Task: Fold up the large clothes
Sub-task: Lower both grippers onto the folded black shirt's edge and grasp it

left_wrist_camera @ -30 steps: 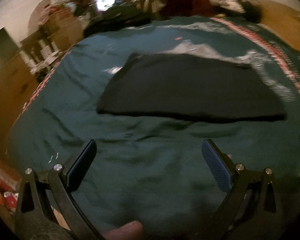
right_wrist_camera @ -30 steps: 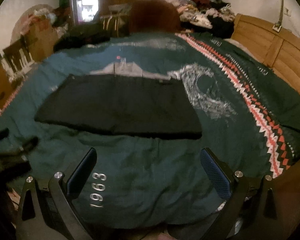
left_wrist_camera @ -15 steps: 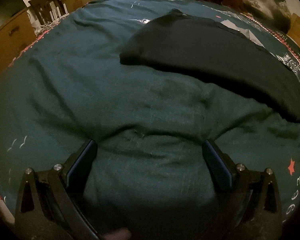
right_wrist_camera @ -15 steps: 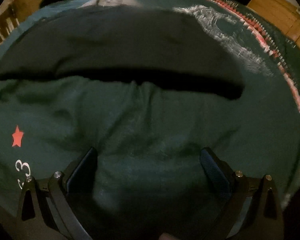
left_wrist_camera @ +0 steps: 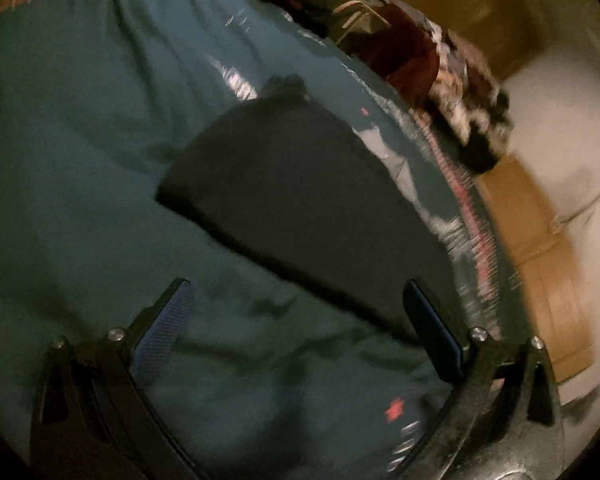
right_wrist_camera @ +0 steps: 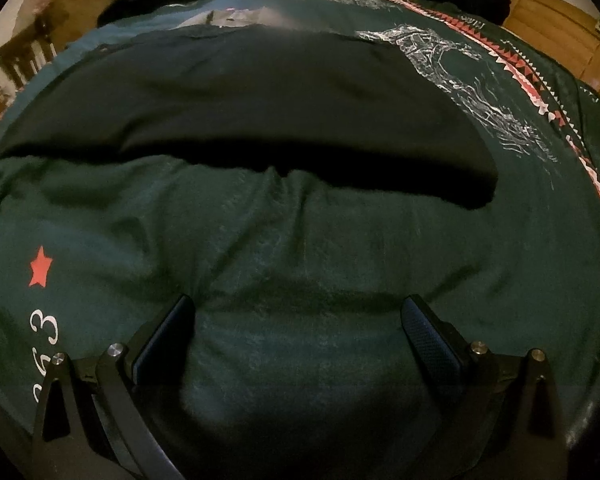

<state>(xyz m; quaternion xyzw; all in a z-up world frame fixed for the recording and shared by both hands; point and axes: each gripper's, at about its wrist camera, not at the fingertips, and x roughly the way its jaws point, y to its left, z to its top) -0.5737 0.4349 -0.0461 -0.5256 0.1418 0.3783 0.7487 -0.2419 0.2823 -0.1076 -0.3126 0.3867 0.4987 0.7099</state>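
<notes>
bedspread (right_wrist_camera: pixel 300 280) fills almost all of both views. it is dark green and soft, with bumps and wrinkles in it. it has a red and white zigzag stripe (right_wrist_camera: pixel 540 80) down one side, a white scribbly drawing (right_wrist_camera: pixel 460 80), a red star (right_wrist_camera: pixel 40 267) and some white numbers (right_wrist_camera: pixel 46 328).

on top of it lies the big dark cloth (right_wrist_camera: pixel 240 100) (left_wrist_camera: pixel 300 200). it looks flat and folded into one long, wide band with neat edges. i think the first folds are done. it is still long, so i think it needs to be folded again to make it small. i cannot tell what kind of clothing it is.

the room is dim and full of stuff. there is a wooden bed frame (right_wrist_camera: pixel 560 36) on one side, a heap of mixed clothes (left_wrist_camera: pixel 460 80) at the far end of the bed, and a pale wall (left_wrist_camera: pixel 560 120). the left view is tilted and blurry.

the right tongs (right_wrist_camera: pixel 298 330) are spread wide and hold nothing. they hang low over the bare green cover, near the close edge of the dark cloth but not touching it. the left tongs (left_wrist_camera: pixel 298 316) are spread wide too, with nothing in them. one tip looks like it sits over the edge of the dark cloth, but the blur makes it hard to tell if it touches.
</notes>
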